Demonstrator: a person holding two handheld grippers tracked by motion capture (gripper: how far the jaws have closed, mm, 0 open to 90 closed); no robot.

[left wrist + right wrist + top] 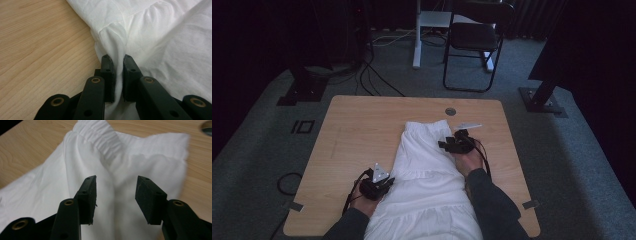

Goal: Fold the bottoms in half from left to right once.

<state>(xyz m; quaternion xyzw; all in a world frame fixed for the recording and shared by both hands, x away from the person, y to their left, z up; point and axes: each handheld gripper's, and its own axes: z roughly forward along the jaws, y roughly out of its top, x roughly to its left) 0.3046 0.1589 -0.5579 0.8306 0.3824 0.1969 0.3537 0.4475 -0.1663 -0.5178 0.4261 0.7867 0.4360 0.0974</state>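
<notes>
Left gripper [118,63] clamped on pinch of white garment [155,37], fabric squeezed between both pads at garment's edge, just beside bare wooden table [37,50]. Right gripper [116,195] jaws apart, nothing pressed between pads, cloth lying loose beneath; elastic gathered waistband [100,135] just beyond. High view: garment [427,170] spread lengthwise down table middle, left gripper [379,182] at its left edge, right gripper [457,142] at right edge near waistband.
</notes>
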